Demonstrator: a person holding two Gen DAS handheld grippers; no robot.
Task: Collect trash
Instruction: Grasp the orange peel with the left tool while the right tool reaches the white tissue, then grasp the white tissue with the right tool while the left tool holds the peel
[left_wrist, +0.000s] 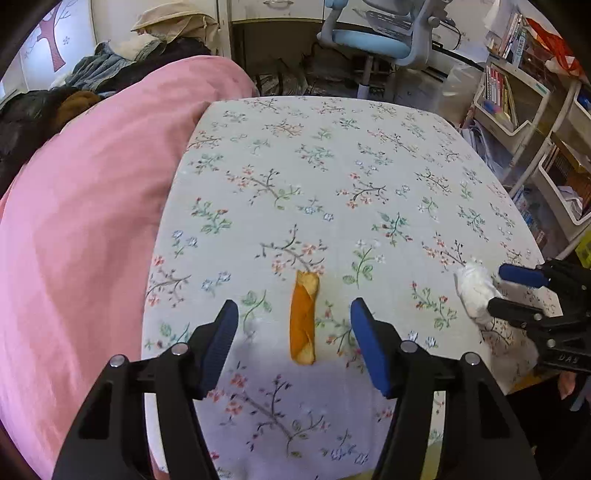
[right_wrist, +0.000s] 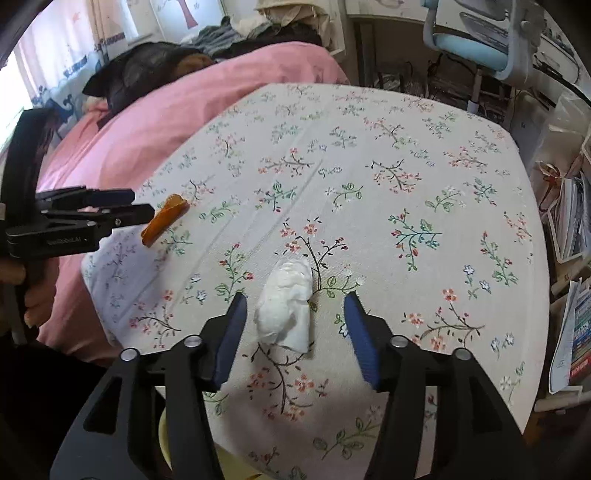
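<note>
Lying loose: peel (left_wrist: 303, 318), tissue (right_wrist: 285, 307)

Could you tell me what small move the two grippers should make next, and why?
Probably lower both and close. The left gripper stands open astride the orange peel, and the right gripper stands open astride the crumpled white tissue. Both pieces lie loose on the floral tablecloth, with neither touched by the pads.
</note>
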